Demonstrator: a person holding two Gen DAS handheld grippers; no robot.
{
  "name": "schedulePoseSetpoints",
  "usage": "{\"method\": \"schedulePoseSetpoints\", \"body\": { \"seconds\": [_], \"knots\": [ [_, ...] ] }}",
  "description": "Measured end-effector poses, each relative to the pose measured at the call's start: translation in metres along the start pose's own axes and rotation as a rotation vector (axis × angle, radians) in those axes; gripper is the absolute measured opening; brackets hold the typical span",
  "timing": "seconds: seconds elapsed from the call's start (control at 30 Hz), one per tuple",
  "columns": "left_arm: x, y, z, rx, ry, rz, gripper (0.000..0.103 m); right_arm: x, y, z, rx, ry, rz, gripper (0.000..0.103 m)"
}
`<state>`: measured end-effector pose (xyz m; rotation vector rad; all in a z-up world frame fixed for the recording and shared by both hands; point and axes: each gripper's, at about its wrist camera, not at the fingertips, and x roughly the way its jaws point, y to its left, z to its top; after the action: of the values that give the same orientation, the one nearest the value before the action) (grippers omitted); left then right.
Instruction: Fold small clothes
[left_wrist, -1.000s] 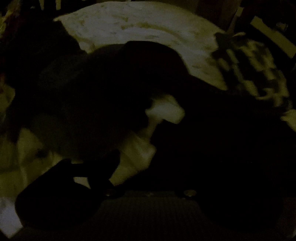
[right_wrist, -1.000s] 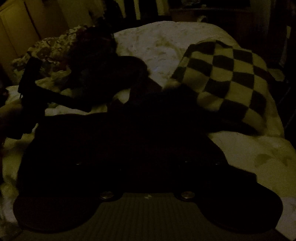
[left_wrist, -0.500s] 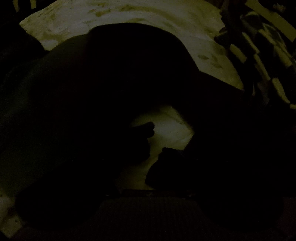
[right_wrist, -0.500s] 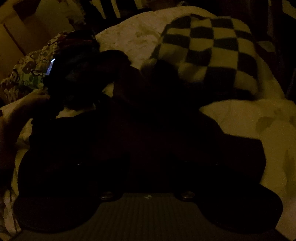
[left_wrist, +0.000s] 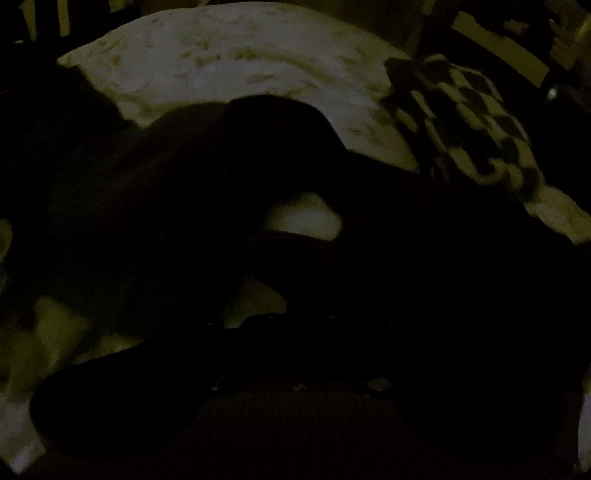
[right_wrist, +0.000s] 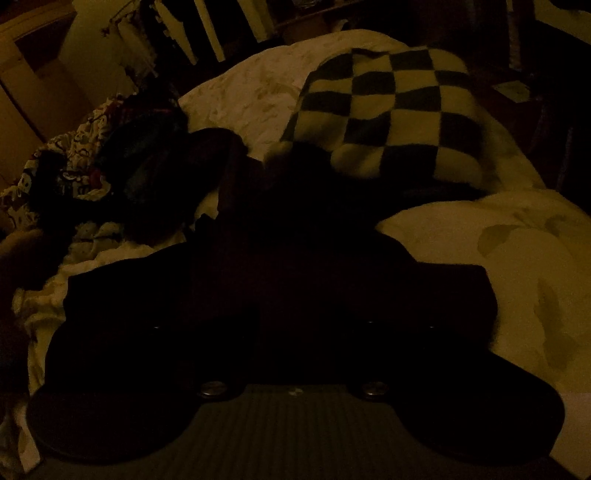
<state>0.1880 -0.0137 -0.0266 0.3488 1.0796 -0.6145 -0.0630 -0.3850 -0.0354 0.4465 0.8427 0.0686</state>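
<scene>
L gripper (left_wrist: 295, 258) jaws just snapped shut, seemingly on the dark, limp cloth garment (left_wrist: 166, 206), so a fold looks underway; R gripper (right_wrist: 295, 258) wide, grip unclear.

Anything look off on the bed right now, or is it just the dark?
Mostly the dark. The dark garment lies spread on the pale bedding, beside a heaped checkered blanket and a jumbled clothes pile. Nothing looks spilled or damaged.

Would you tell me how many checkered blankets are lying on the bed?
1: the checkered blanket lies bunched on the pale bedding, behind the dark garment. Darkness may hide others.
</scene>
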Motion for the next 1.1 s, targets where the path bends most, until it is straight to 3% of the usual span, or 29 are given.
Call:
{"method": "schedulePoseSetpoints", "body": {
  "seconds": [0.07,0.1,0.2,0.23,0.3,0.37,0.4,0.47,0.53,0.6,0.7,0.77,0.8,0.83,0.9,0.93,1.03,1.1],
  "knots": [
    [-0.003,0.0,-0.01,0.014,0.021,0.004,0.004,0.001,0.0,-0.001,0.002,0.0,0.001,0.076],
    [-0.001,0.0,-0.011,0.015,0.019,0.024,0.01,0.003,0.0,-0.001,0.004,0.006,0.003,0.076],
    [0.012,0.002,0.0,-0.027,-0.035,0.035,0.062,0.009,0.002,0.001,0.016,0.01,0.014,0.076],
    [0.016,0.002,0.004,-0.041,-0.04,0.031,0.068,0.01,0.004,0.002,0.006,0.012,0.016,0.076],
    [0.023,0.001,0.013,-0.024,0.002,0.061,0.068,0.009,0.008,0.0,-0.005,0.012,0.017,0.076],
    [0.025,-0.002,0.023,-0.026,-0.04,0.158,0.069,0.005,0.008,-0.002,-0.002,0.009,0.017,0.076],
    [0.026,-0.002,0.028,-0.024,-0.063,0.141,0.069,0.004,0.007,-0.003,0.001,0.003,0.012,0.077],
    [0.038,-0.005,0.041,-0.018,-0.061,0.033,0.069,0.004,0.003,-0.004,0.006,0.003,0.001,0.077],
    [0.057,-0.012,0.05,0.022,-0.039,0.032,0.069,0.006,-0.001,-0.004,0.027,0.003,0.002,0.077],
    [0.081,-0.023,0.056,0.124,-0.025,0.084,0.069,0.008,-0.001,-0.005,0.043,0.007,0.01,0.077],
    [0.115,-0.029,0.055,0.217,0.046,0.169,0.068,0.006,0.001,-0.007,0.041,0.008,0.015,0.078],
    [0.126,-0.025,0.051,0.208,0.057,0.132,0.066,0.004,-0.001,-0.008,0.053,0.005,0.017,0.078],
    [0.128,-0.023,0.049,0.2,0.052,0.119,0.059,0.005,-0.002,-0.008,0.06,0.005,0.018,0.078],
    [0.131,-0.02,0.047,0.184,0.055,0.104,0.036,0.005,-0.003,-0.008,0.065,0.005,0.016,0.078],
    [0.135,-0.014,0.044,0.125,0.111,0.034,0.001,0.006,-0.005,-0.008,0.072,0.005,0.014,0.078],
    [0.134,-0.014,0.042,0.109,0.128,0.002,0.0,0.006,-0.005,-0.009,0.074,0.006,0.015,0.078],
    [0.115,-0.02,0.034,0.155,0.098,0.041,0.0,0.004,-0.004,-0.009,0.077,-0.003,0.016,0.078],
    [0.091,-0.017,0.031,0.146,0.059,0.002,0.0,0.001,-0.005,-0.01,0.082,-0.011,0.016,0.078]
  ]
}}
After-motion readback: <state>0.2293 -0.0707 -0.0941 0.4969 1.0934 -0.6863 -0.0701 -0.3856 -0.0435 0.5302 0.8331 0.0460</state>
